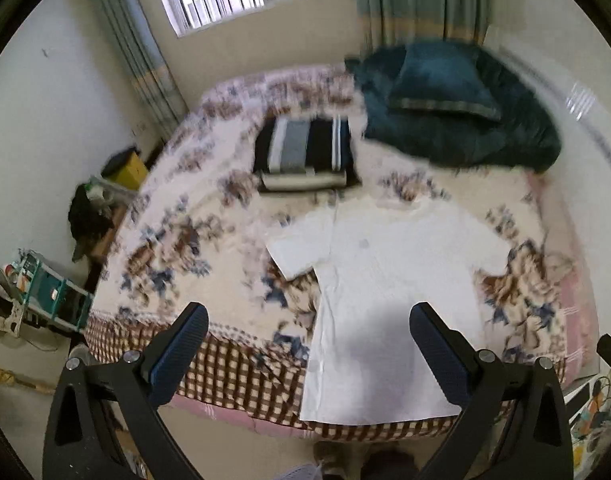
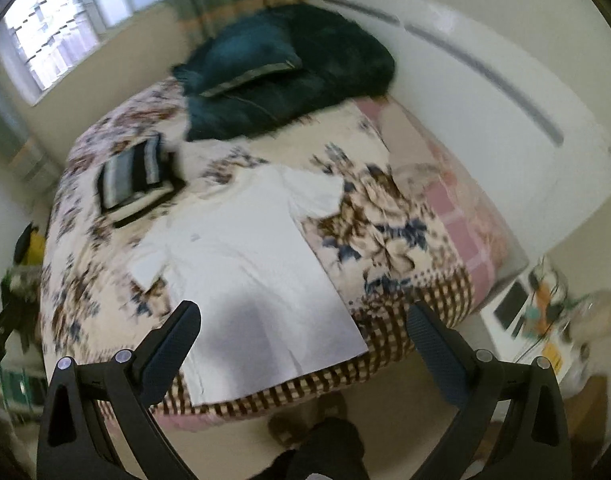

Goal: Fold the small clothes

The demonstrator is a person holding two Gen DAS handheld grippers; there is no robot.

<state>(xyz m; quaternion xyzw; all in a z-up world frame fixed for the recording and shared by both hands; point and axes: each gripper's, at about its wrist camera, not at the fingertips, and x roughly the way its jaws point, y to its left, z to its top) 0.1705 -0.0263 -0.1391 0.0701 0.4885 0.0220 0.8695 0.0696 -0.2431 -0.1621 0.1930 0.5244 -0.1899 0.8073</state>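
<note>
A white short-sleeved shirt (image 1: pixel 389 300) is laid out flat on the flower-patterned bedspread (image 1: pixel 177 248), its hem reaching the checked border at the near edge of the bed and its collar pointing towards the far side. Both sleeves are spread out to the sides, and no fold appears to have been made yet. The left gripper (image 1: pixel 307 322) is held above the near edge of the bed with its jaws wide apart and nothing between them; the right gripper (image 2: pixel 303 318) is likewise held clear of the cloth, jaws spread and empty. The shirt (image 2: pixel 241 264) is judged to be light, thin and limp, so it can be expected to sag and drape wherever it is lifted, and a single layer may be hard to pinch off the soft bedspread without catching that as well. A hold at the edges is thought best: one sleeve tip together with the hem corner on the same side, so that the side can be carried over in one piece. Beyond the shirt, a stack of folded striped clothes (image 1: pixel 305 152) is seen, with a dark teal blanket (image 1: pixel 465 132) and cushion (image 1: pixel 441 76) near the window. Both views are blurred, so finer creases cannot be made out.
</note>
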